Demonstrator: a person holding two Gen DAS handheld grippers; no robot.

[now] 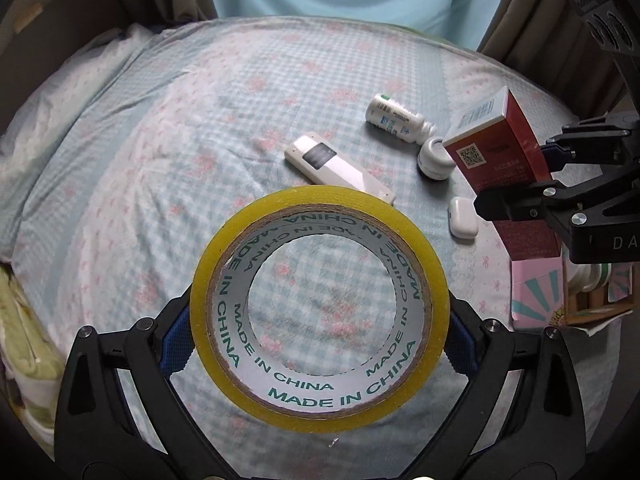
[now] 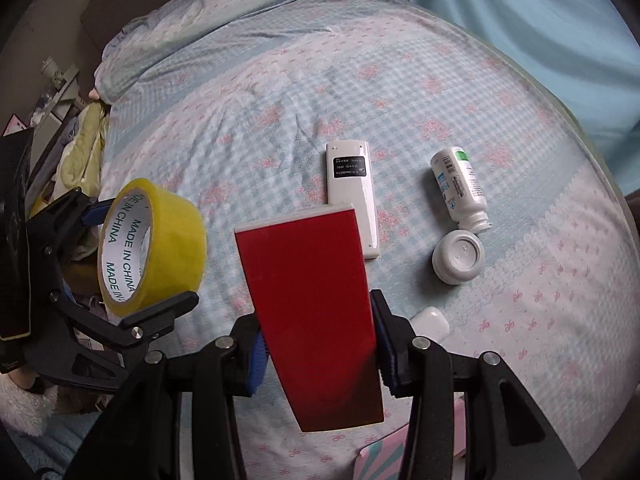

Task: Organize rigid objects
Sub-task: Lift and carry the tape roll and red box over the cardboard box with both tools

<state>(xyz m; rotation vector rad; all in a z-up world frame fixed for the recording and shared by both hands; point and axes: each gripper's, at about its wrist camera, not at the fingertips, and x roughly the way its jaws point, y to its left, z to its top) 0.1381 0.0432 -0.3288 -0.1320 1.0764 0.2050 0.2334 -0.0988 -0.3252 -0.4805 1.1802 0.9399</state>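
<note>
Above bed (image 1: 160, 128): left gripper (image 1: 318, 344) clamped across tape roll (image 1: 318, 408), bore facing forward. Right gripper (image 2: 318, 356) clamped on red box (image 2: 312, 300), long axis forward. Pink storage box (image 1: 532, 296) low right, nearer right gripper.

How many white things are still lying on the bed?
4: a remote control in the middle, a pill bottle on its side to the right, its loose cap just below the bottle's mouth, and an earbud case nearest the grippers. Others may be hidden.
</note>
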